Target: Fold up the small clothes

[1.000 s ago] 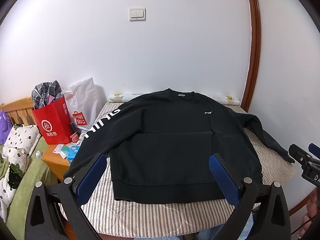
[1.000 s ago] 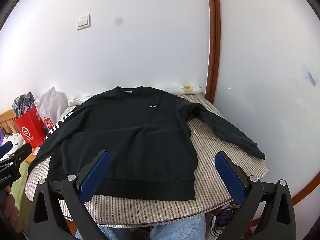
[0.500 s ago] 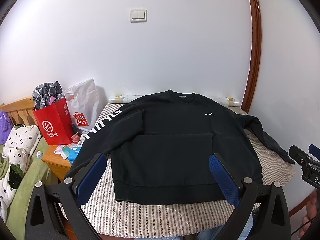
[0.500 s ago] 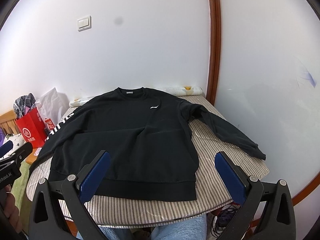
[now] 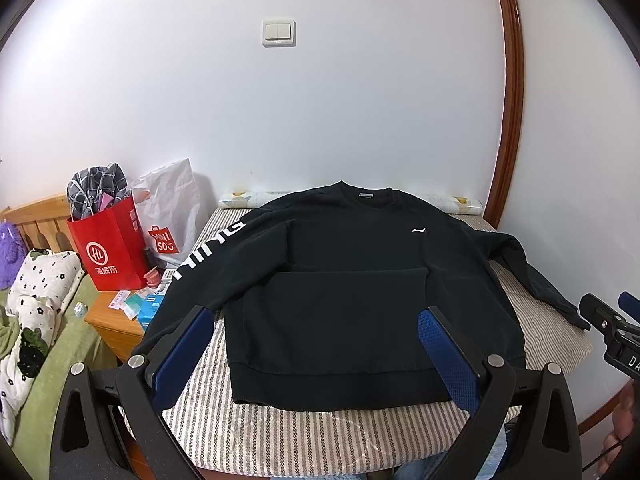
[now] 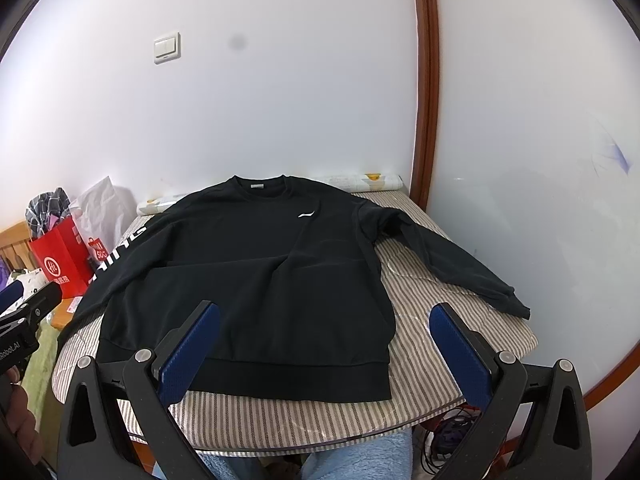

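Black sweatshirt (image 5: 352, 280) is lying flat, front up, on the striped desk (image 5: 304, 436), collar toward the wall, one sleeve trailing off each side. I am holding the left gripper (image 5: 316, 356) above the hem, jaws spread wide and gripping nothing. I am keeping the right gripper (image 6: 324, 348) wide open too, empty, over the hem's right corner. Red bag (image 5: 110, 250) is standing on the nightstand (image 5: 116, 326).
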The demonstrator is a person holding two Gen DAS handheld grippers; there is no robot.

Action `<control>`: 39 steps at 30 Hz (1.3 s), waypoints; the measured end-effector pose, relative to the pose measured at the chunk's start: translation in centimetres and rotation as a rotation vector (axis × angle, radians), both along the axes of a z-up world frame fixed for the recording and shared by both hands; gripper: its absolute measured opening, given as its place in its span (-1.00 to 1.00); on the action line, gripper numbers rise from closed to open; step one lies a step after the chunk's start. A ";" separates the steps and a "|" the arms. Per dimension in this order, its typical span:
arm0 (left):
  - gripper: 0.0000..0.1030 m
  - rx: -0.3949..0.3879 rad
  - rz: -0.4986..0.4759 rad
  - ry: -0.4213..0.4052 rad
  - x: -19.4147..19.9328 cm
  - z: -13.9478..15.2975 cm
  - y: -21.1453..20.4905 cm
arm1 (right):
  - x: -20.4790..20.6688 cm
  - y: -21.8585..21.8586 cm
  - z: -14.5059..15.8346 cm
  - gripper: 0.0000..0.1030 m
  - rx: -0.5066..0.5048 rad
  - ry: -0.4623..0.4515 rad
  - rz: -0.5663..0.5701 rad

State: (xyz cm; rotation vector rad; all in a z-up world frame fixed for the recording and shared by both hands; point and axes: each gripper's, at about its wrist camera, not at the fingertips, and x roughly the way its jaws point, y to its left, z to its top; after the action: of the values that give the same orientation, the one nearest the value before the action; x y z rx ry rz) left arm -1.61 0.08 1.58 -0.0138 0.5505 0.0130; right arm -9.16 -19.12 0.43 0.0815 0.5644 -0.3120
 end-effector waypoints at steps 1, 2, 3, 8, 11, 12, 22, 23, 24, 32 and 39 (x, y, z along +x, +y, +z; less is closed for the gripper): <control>0.99 0.000 -0.001 0.000 0.0 0.0 0.0 | -0.1 0.1 0.0 0.99 0.000 0.000 0.000; 0.99 0.000 -0.001 0.001 0.0 0.0 0.0 | -0.1 0.1 -0.1 0.99 -0.001 -0.001 -0.001; 0.99 0.000 0.000 0.000 0.0 0.0 0.0 | -0.1 0.1 0.0 0.99 -0.002 -0.003 0.000; 0.99 -0.002 0.004 -0.001 -0.2 0.1 0.1 | -0.2 0.2 -0.1 0.99 0.001 -0.003 -0.006; 0.99 -0.003 0.005 -0.004 -0.3 0.3 0.2 | -0.2 0.2 -0.2 0.99 0.000 -0.002 -0.006; 0.99 -0.003 0.006 -0.005 -0.3 0.3 0.3 | -0.2 0.2 -0.2 0.99 0.001 -0.002 -0.006; 0.99 -0.005 0.012 -0.009 -0.2 0.4 0.5 | 0.0 0.2 -0.2 0.99 0.006 -0.004 0.002; 0.99 -0.005 0.012 -0.010 -0.3 0.3 0.4 | 0.0 0.3 -0.1 0.99 0.005 -0.005 0.001; 0.99 -0.005 0.013 -0.009 -0.3 0.3 0.4 | 0.1 0.3 -0.1 0.99 0.004 -0.006 0.003; 0.99 -0.013 0.013 -0.005 0.8 0.3 0.8 | 1.0 0.2 0.1 0.99 0.012 -0.002 0.013; 0.99 -0.070 0.006 0.007 3.7 -0.4 2.2 | 4.0 -0.5 0.0 0.99 0.022 0.020 0.023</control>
State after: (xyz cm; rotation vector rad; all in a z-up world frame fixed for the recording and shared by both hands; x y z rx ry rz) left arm 2.08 2.26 1.20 -0.0839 0.5573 -0.0004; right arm -5.19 -19.61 0.41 0.0927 0.5882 -0.2845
